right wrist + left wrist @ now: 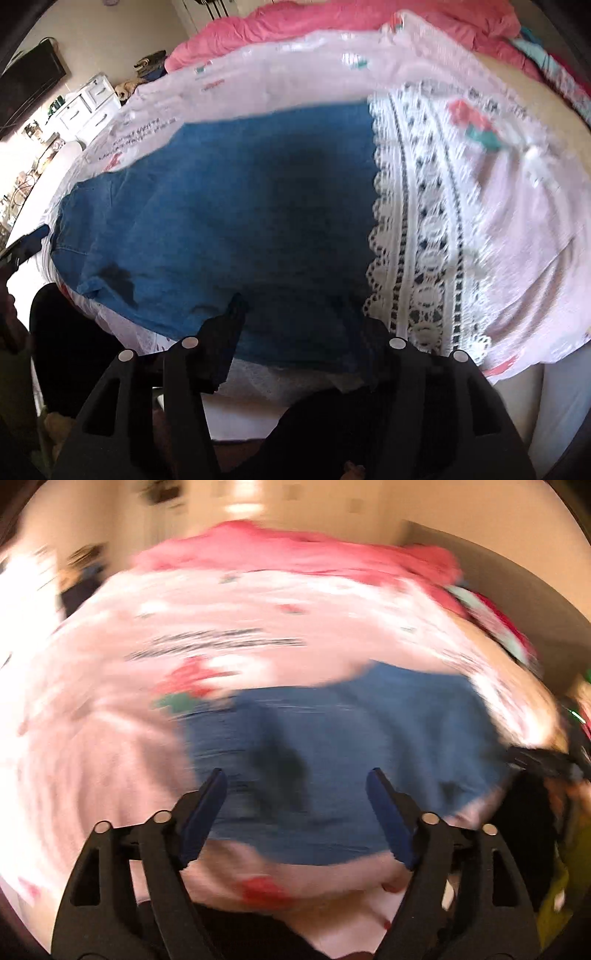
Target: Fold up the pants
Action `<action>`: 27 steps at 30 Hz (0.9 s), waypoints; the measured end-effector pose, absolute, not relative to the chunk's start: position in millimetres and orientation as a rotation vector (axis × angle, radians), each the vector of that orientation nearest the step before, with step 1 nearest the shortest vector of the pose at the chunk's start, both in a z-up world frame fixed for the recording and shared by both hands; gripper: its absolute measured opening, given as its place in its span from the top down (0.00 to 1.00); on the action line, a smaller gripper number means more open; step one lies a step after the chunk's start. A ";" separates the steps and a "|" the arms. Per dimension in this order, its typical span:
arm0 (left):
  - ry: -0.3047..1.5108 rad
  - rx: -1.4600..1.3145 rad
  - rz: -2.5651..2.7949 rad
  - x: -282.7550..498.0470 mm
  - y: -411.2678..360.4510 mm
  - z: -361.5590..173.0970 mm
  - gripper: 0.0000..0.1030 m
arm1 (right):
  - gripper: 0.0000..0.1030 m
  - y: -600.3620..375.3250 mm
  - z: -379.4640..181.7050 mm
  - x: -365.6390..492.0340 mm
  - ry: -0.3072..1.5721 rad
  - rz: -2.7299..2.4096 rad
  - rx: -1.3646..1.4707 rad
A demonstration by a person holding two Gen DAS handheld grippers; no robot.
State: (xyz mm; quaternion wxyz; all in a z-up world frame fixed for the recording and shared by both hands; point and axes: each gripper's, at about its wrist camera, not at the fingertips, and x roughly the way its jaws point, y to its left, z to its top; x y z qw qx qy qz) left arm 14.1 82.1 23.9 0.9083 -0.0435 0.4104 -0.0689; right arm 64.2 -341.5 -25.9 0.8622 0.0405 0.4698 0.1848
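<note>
My left gripper (pixel 295 805): fingers wide apart, nothing between, hanging over near part of jeans (pixel 229 206). Left view badly blurred. Jeans lie flat on pink printed sheet (pixel 517 229) on bed, near its front edge, folded into broad blue block; far edge of jeans runs along printed text on sheet. My right gripper (pixel 299 332): fingers apart, not pinching cloth, tips over front edge of jeans. Right of jeans, white lace strip (pixel 417 221) touches their side. Red-pink blanket (pixel 332 22) bunched along bed's far edge.
</note>
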 end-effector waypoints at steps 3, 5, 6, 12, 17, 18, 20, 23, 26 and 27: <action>0.877 -0.175 -0.042 27.8 109.5 14.4 0.31 | 0.48 -339.9 -14.1 64.5 0.942 0.428 0.111; 0.916 -0.228 -0.051 38.0 114.5 3.8 0.31 | 0.47 -332.4 -11.4 67.6 0.941 0.435 0.077; 0.938 -0.242 -0.071 43.3 112.6 -1.7 0.31 | 0.47 -329.1 -12.2 69.5 0.950 0.443 0.068; 0.947 -0.137 -0.087 51.7 91.5 -6.4 0.62 | 0.38 -306.4 -25.4 84.7 1.020 0.468 0.018; 0.878 -0.119 -0.047 46.7 113.6 19.3 0.67 | 0.36 -297.5 -36.0 84.0 1.071 0.442 -0.029; 0.879 -0.138 -0.058 45.1 120.8 21.7 0.67 | 0.35 -296.8 -36.5 83.3 1.077 0.441 -0.024; 0.923 -0.147 -0.064 47.1 123.0 13.1 0.67 | 0.35 -300.2 -38.6 80.6 1.084 0.440 -0.016; 1.018 -0.132 -0.048 54.4 121.4 -17.2 0.59 | 0.32 -302.6 -42.4 77.4 1.082 0.442 -0.023; 0.970 -0.171 -0.021 49.3 131.8 -6.6 0.43 | 0.27 -300.2 -42.7 76.5 1.084 0.456 -0.033; 0.963 -0.174 -0.015 47.6 133.9 -3.6 0.41 | 0.27 -297.3 -42.3 77.4 1.085 0.458 -0.037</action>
